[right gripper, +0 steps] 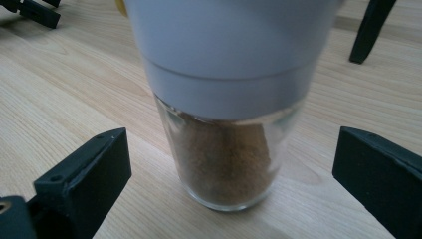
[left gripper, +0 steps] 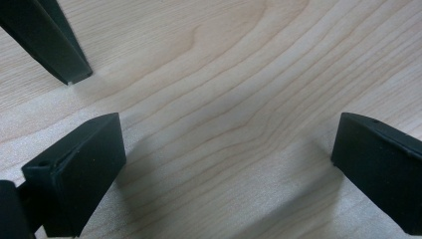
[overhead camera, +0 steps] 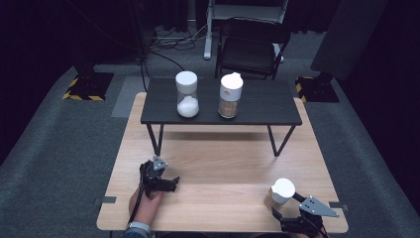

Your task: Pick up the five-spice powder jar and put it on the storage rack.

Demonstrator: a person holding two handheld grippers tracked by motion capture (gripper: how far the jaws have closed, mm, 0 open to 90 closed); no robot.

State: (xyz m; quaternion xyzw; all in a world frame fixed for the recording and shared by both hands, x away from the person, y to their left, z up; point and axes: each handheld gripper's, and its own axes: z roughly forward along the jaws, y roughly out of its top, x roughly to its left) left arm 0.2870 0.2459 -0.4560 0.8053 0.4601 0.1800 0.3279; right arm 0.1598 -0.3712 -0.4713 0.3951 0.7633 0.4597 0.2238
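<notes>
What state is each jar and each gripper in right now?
Left gripper: open, over bare table wood.
Right gripper: open, jaws either side of the near jar, not touching.
Near jar: upright, lidded, brown powder.
Salt-like jar: upright, lidded, on the black shelf.
Brown jar: upright, lidded, same shelf.

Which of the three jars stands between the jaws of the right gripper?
The brown-filled jar on the light table, near the right gripper. The other two stand on the black shelf behind.

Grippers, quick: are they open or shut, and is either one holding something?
Left gripper: open, holding nothing, bare wooden table between its jaws.
Right gripper: open, jaws either side of the brown spice jar, not touching it.
</notes>
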